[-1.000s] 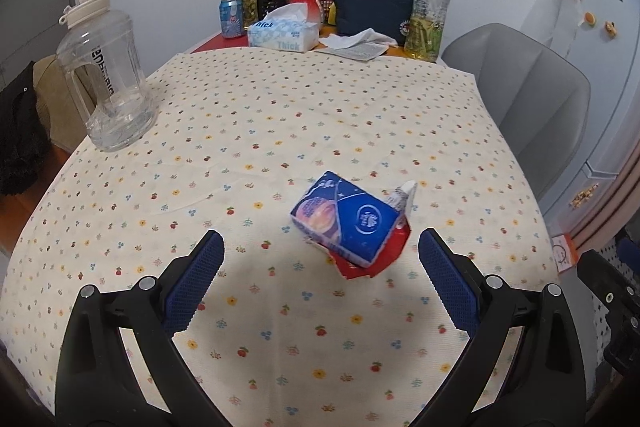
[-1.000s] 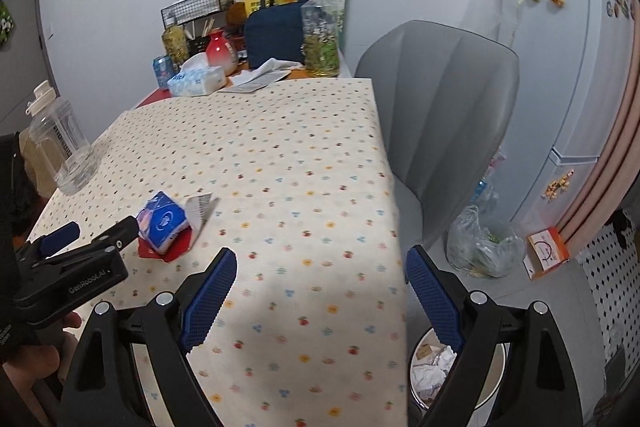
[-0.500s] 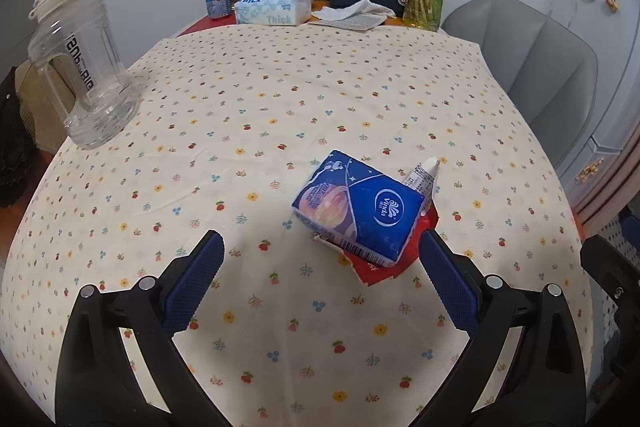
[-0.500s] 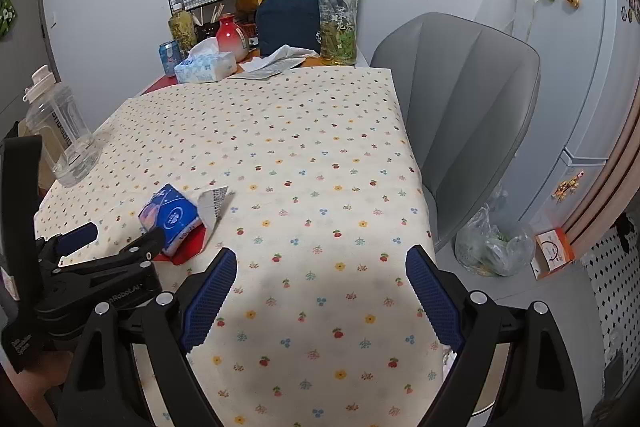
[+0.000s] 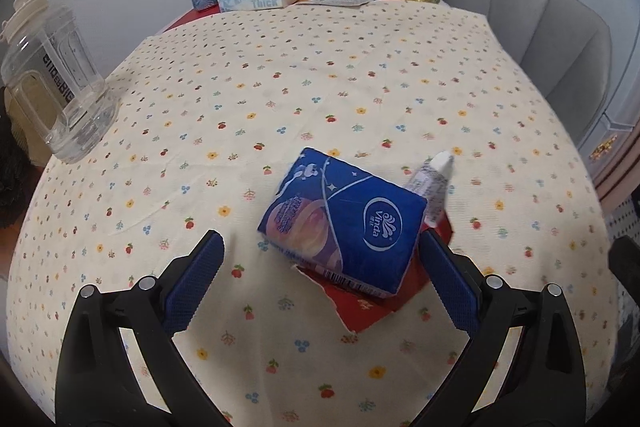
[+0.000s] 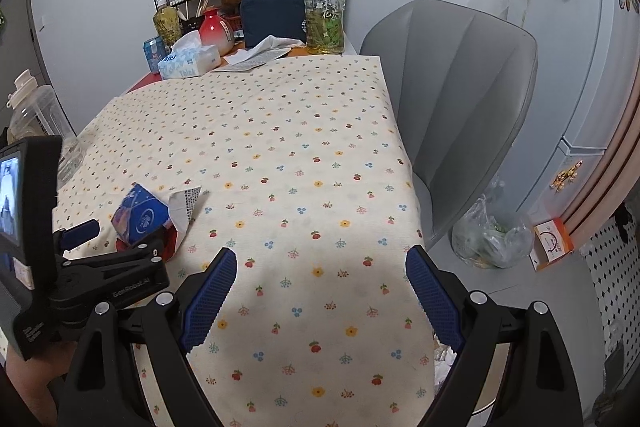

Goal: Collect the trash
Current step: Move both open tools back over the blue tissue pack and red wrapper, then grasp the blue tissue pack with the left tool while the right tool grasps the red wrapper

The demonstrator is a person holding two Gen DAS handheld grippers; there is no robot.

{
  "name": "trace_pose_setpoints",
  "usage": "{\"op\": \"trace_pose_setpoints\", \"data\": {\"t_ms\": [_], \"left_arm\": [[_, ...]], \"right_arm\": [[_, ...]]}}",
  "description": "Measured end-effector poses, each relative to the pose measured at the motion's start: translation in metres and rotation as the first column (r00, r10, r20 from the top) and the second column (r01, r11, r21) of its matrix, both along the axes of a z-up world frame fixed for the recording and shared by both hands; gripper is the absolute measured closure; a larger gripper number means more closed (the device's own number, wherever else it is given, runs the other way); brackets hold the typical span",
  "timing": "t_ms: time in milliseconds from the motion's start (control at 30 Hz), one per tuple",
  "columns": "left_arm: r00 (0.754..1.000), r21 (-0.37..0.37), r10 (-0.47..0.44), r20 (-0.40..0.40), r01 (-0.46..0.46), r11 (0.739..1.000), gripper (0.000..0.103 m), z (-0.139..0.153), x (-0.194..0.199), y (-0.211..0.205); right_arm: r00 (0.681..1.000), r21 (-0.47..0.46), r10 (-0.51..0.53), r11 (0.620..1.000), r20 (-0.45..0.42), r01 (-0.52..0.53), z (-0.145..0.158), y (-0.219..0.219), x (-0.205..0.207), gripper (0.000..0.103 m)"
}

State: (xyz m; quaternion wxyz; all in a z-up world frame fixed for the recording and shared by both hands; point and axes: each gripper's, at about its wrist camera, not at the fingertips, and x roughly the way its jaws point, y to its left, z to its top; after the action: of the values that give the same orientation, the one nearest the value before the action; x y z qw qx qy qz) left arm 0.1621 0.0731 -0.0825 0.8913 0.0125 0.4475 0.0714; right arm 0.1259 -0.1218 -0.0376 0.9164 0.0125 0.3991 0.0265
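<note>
1. The blue tissue pack (image 5: 344, 219) sits on a torn red wrapper (image 5: 362, 307) near the worktop's (image 5: 320, 75) near edge, a small tube (image 5: 434, 179) touching its far side.
2. The left tool (image 5: 320, 263) hangs over it, jaws wide apart, nothing gripped. Clamping now could catch only the pack and leave the wrapper behind.
3. A sloppy squeeze might also knock the tube rolling toward the right edge.
4. The right tool (image 6: 320, 287) is spread too, holding nothing, over the worktop's right edge.
</note>
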Motion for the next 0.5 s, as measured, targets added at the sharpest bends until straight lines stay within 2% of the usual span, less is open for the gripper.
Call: {"op": "trace_pose_setpoints", "data": {"t_ms": [400,467,500], "left_arm": [[1.0,-0.022,0.011,0.011,-0.011,1.0,0.006,-0.002,0.017,0.004],[1.0,-0.029,0.015,0.026,-0.015,0.999,0.017,0.0,0.014,0.007],[1.0,-0.031,0.02,0.02,-0.019,0.999,0.03,0.0,0.014,0.008]], "right_arm": [[1.0,-0.008,-0.01,1.0,-0.006,0.01,-0.002,-0.003,0.006,0.018],[1.0,-0.009,-0.006,1.0,-0.007,0.006,-0.003,-0.002,0.006,0.018],[1.0,-0.009,-0.004,1.0,-0.008,0.004,-0.003,-0.001,0.006,0.018]]}}
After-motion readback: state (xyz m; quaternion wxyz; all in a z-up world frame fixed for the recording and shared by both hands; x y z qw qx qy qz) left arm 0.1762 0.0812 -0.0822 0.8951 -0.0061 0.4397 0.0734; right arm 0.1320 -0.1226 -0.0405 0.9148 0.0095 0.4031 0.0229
